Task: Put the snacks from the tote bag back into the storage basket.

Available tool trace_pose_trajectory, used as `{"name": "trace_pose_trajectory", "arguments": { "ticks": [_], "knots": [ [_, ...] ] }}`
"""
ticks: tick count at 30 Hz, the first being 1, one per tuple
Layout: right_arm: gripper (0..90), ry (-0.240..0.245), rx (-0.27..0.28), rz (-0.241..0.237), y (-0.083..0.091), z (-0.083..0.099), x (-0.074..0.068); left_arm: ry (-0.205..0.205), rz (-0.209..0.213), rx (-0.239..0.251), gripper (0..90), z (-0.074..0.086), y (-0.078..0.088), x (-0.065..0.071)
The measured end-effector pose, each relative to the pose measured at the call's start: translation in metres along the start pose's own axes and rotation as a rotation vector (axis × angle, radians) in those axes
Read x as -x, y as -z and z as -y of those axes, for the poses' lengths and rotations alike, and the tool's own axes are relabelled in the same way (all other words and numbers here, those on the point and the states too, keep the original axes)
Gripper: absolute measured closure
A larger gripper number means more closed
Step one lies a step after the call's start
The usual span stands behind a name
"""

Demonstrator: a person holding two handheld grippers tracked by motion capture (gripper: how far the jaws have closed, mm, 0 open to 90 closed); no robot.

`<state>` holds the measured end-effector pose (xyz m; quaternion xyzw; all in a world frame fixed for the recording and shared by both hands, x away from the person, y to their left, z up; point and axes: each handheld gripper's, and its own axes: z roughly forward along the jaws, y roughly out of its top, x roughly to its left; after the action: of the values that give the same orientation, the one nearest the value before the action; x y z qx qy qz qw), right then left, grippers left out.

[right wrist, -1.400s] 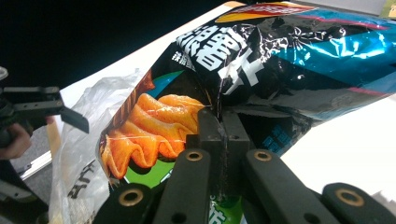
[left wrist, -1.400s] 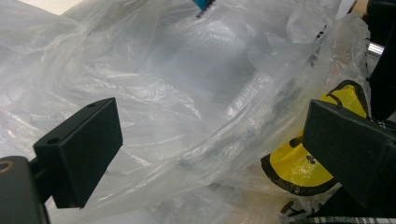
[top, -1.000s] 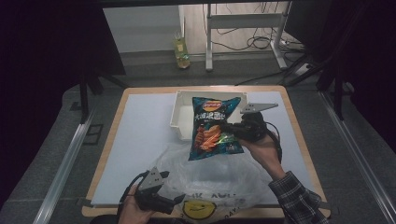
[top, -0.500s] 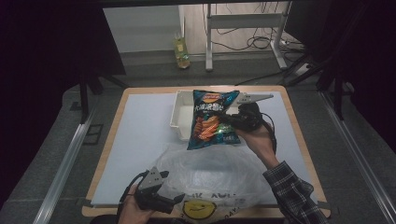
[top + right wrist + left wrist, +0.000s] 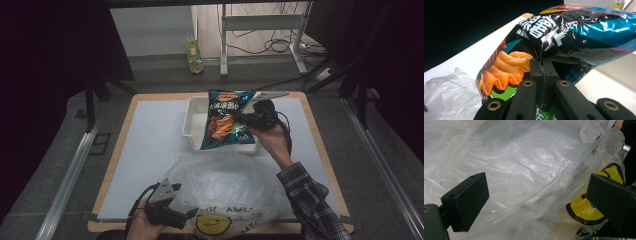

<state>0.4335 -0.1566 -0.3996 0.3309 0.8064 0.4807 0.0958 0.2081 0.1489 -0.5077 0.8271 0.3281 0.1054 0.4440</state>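
Layout on the table (image 5: pixel 150 150): a tray (image 5: pixel 192 125) stands at the far middle, with a chip bag (image 5: pixel 226 120) held over it, pinched at its right edge by the right gripper (image 5: pixel 245 119), whose hand comes in from the right. A plastic bag (image 5: pixel 225 185) lies on the near half of the table, just before the tray. The left gripper (image 5: pixel 192 214) sits at the plastic bag's near left edge, jaws apart on either side of the film; behind the table, a bottle (image 5: pixel 194 52) stands on the floor.
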Motion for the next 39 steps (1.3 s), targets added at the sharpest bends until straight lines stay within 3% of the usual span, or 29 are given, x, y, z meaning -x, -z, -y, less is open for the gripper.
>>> {"name": "trace_pose_trajectory", "arguments": {
  "ticks": [10,31,39],
  "knots": [
    [89.4,-0.012,-0.006,0.034,-0.010,-0.004,0.018,0.001,0.001,-0.004,4.2,0.000,0.000,0.000],
    [89.4,-0.069,-0.001,0.130,-0.023,0.001,0.075,0.008,0.009,-0.019,4.0,0.001,-0.002,-0.001],
    [89.3,-0.091,-0.002,0.135,-0.027,0.006,0.084,0.007,0.011,-0.023,3.9,0.001,-0.002,0.000]
  ]
}}
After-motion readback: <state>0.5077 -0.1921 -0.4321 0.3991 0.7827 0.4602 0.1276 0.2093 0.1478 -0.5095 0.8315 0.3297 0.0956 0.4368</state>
